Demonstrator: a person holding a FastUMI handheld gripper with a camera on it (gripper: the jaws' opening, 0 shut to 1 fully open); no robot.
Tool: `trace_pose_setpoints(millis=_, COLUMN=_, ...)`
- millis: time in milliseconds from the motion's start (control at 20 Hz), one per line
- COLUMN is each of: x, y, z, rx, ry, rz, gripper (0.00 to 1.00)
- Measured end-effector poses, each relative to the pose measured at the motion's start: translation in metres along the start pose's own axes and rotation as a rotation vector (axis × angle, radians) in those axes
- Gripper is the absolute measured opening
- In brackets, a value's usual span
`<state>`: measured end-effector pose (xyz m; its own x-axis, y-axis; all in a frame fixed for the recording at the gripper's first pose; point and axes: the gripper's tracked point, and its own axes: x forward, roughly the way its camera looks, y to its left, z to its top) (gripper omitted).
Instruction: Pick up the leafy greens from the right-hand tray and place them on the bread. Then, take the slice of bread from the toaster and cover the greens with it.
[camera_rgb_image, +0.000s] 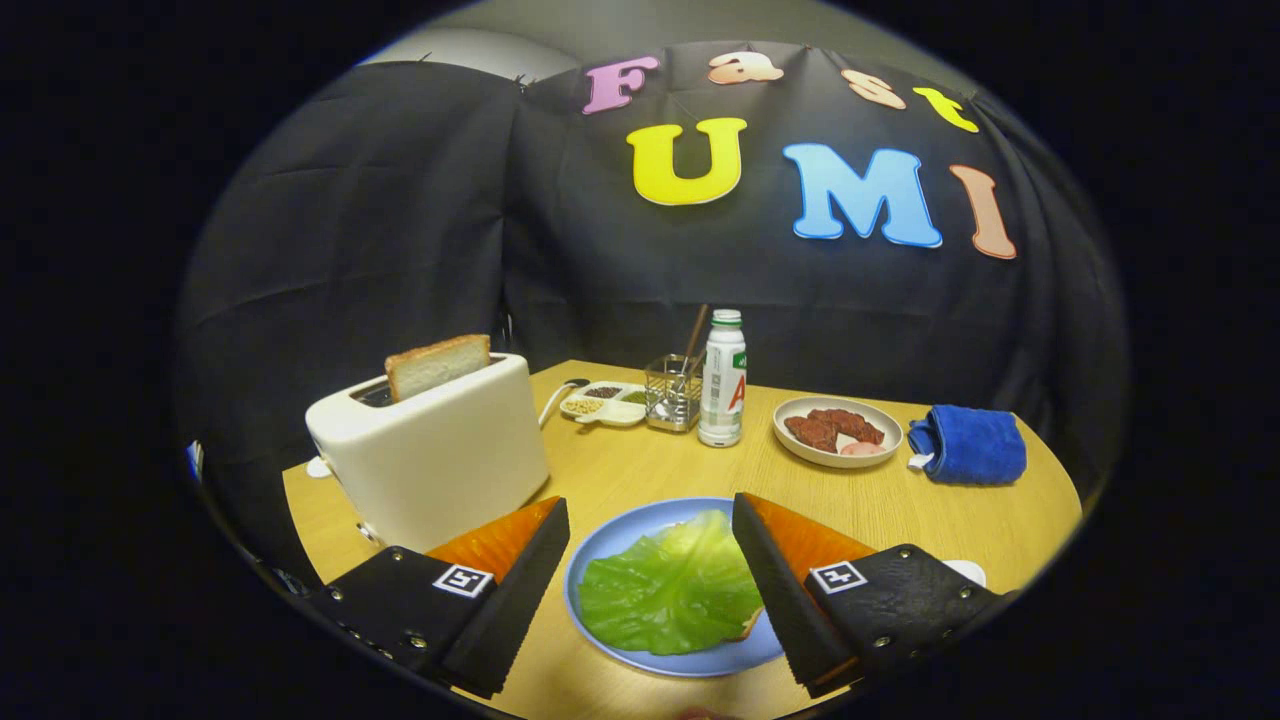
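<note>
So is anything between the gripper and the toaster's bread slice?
Nothing visible blocks it. The gripper is open over the lettuce on the blue plate; the bread slice stands up from the toaster ahead-left.

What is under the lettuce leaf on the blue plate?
Under the lettuce leaf, a small corner of bread shows on the blue plate; the rest is covered. The open claw hovers above.

Lettuce (672, 590) on plate (640, 525) btwn the spread fingers of the gripper (650, 520), toaster (430, 455) w/ bread (437, 365) to left, bottle (722, 380), dish (838, 432), cloth (970, 445) behind.
</note>
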<state>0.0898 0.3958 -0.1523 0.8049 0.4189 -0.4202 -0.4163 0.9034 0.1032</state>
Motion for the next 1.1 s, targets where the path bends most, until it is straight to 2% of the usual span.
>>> trace_pose_setpoints(millis=300, x=-0.007, y=0.055, z=0.059, rx=-0.031, ry=-0.13, rz=0.054, gripper=0.99)
trace_pose_setpoints(millis=550, x=0.0, y=0.102, z=0.085, rx=-0.074, ry=-0.207, rz=0.072, gripper=0.99)
trace_pose_setpoints(millis=800, x=0.024, y=0.145, z=0.087, rx=-0.142, ry=-0.246, rz=0.078, gripper=0.99)
trace_pose_setpoints(millis=950, x=0.045, y=0.167, z=0.073, rx=-0.174, ry=-0.22, rz=0.087, gripper=0.97)
trace_pose_setpoints(millis=1100, x=0.064, y=0.175, z=0.062, rx=-0.173, ry=-0.19, rz=0.086, gripper=0.84)
